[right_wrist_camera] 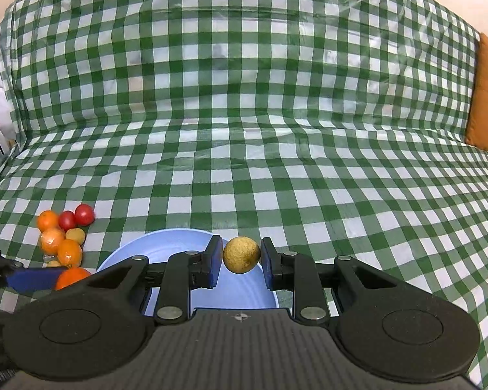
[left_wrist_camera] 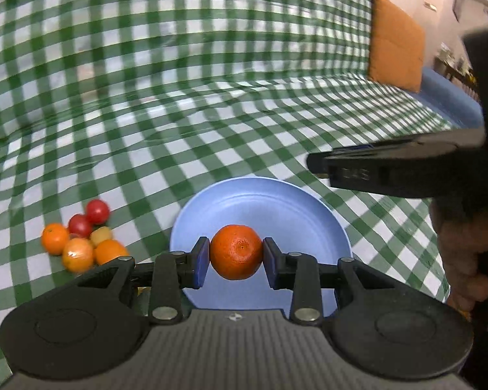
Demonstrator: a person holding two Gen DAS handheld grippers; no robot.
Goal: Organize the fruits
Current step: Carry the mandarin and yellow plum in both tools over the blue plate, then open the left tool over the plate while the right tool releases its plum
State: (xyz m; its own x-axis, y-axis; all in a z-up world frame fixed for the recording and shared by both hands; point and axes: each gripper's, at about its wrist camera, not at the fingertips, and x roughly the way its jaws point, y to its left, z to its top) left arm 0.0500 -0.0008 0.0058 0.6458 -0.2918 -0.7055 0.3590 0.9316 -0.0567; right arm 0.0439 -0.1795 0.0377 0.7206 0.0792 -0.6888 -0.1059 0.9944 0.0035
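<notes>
My left gripper [left_wrist_camera: 236, 253] is shut on an orange mandarin [left_wrist_camera: 236, 251] and holds it over the blue plate [left_wrist_camera: 260, 204]. My right gripper [right_wrist_camera: 240, 255] is shut on a small tan round fruit [right_wrist_camera: 241, 254] above the far rim of the same blue plate [right_wrist_camera: 166, 243]. A pile of fruit lies left of the plate: several mandarins [left_wrist_camera: 78, 253], two red tomatoes [left_wrist_camera: 97, 211] and a tan fruit [left_wrist_camera: 101, 234]. The pile also shows in the right wrist view [right_wrist_camera: 61, 237]. The left gripper with its mandarin [right_wrist_camera: 71, 276] shows at the right wrist view's left edge.
A green and white checked cloth [right_wrist_camera: 244, 113] covers the sofa seat and back. An orange cushion [left_wrist_camera: 395, 42] stands at the right end. The right gripper's body [left_wrist_camera: 390, 169] and the hand holding it show at the right of the left wrist view.
</notes>
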